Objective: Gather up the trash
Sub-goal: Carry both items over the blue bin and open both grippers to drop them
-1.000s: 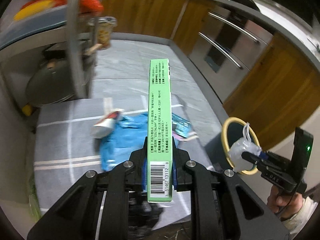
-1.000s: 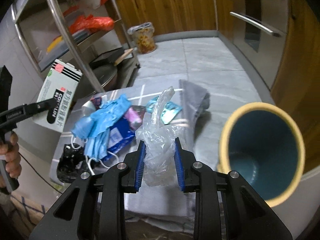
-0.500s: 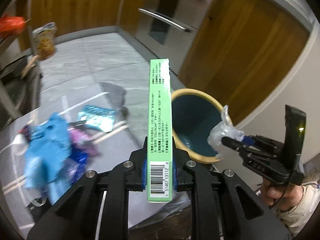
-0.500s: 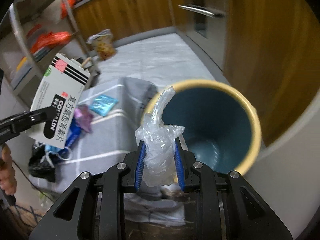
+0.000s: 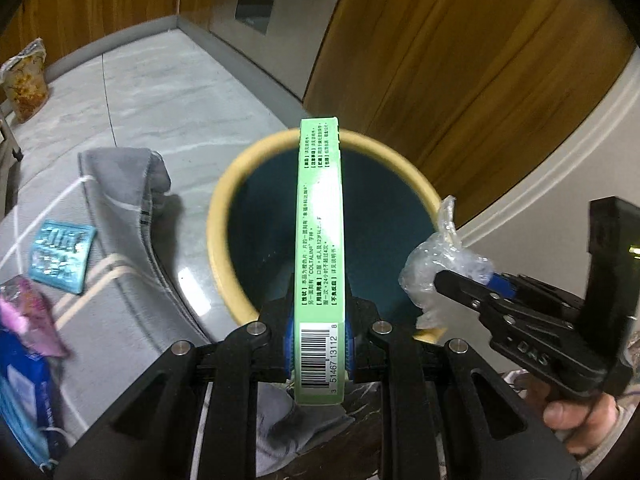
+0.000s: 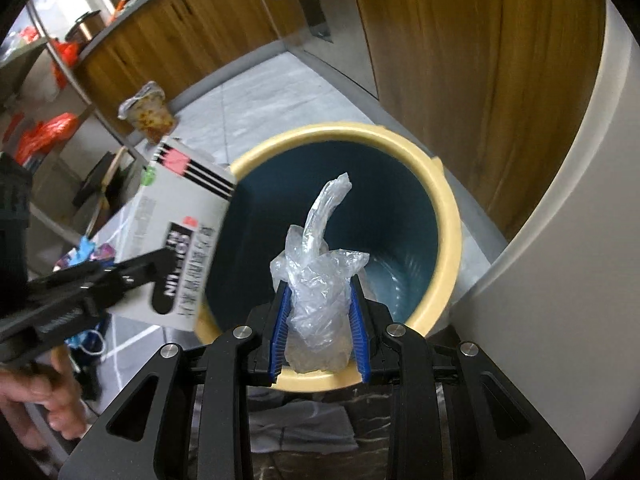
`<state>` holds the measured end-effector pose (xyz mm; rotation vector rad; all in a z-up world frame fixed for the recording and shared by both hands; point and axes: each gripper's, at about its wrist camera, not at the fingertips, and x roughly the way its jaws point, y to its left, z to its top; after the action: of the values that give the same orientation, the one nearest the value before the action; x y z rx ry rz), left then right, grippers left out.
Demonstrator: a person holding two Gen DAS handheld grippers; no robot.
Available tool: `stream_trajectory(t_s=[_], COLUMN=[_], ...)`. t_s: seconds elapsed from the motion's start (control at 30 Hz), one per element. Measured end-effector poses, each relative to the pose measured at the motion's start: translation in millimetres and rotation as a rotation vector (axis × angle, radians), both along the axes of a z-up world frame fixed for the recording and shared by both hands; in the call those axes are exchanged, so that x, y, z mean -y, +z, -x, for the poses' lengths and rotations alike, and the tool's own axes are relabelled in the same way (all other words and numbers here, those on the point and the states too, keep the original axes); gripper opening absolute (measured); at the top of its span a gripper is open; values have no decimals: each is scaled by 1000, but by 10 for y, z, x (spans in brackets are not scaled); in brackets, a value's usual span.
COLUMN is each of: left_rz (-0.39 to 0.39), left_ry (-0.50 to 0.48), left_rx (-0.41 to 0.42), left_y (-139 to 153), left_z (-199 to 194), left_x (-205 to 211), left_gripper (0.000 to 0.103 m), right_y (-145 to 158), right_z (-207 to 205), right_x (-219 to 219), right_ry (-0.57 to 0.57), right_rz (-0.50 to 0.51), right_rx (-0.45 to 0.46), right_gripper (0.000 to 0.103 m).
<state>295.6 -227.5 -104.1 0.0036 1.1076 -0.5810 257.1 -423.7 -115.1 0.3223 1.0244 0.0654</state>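
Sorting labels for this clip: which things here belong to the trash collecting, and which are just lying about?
Job: medicine box in the left gripper; plastic wrap in the right gripper; bin.
Lying about: grey cloth, snack bag.

My left tongs held the box over the bin; my right tongs, just right of them, held the plastic wrap above its near rim. Left of the bin lay a cloth and a foil packet.
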Motion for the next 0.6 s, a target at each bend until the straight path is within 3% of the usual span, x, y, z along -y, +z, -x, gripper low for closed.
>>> stream_trajectory(t_s=[0.17,0.43,0.6], left_rz=[-21,-41,-29], left_ry=[5,13,7], left_rx=[-64,-86,-83], left_y=[-299,-447,-396], left_z=[-117,-227,-250], left_x=[150,170,119], left_gripper=[17,20,33], right_y=[-161,-225,-201], right_z=[-162,-211,-175], right_x=[1,-116,-74], right_ry=[14,25,1], right_rz=[21,50,38], right_rx=[-41,-53,-44], right_gripper=[31,54,58])
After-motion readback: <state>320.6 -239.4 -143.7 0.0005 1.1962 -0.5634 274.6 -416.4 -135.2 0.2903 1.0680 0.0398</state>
